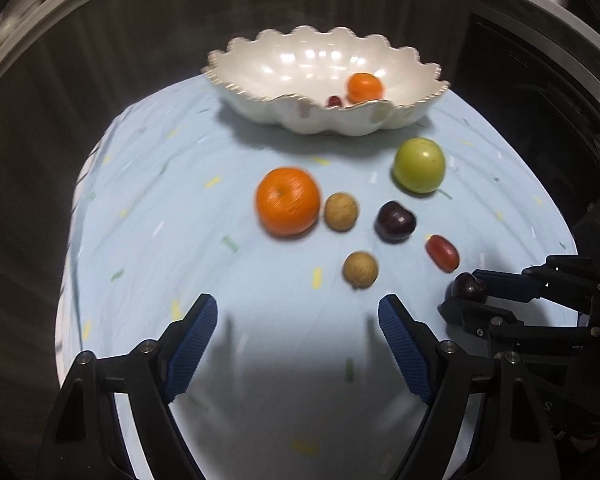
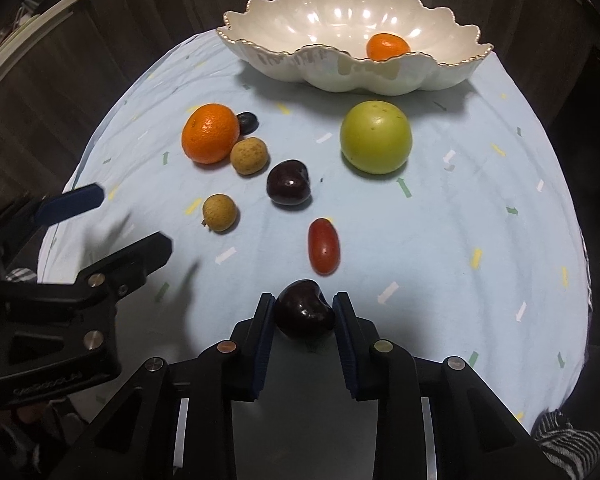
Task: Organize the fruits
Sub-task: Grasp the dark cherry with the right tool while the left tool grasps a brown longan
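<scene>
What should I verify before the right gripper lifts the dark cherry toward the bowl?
1. Right gripper around the near dark cherry: ok, jaws flank it on both sides.
2. Firm pad contact: cannot tell, narrow gaps may remain.
3. Left gripper out of the way: ok, jaws open and empty, off to the left.
4. Path to the scalloped white bowl: not ok, the red grape tomato lies straight ahead, the green apple beyond; lift over them.
5. Room in the bowl: ok, only a small orange and a small red fruit inside.
</scene>
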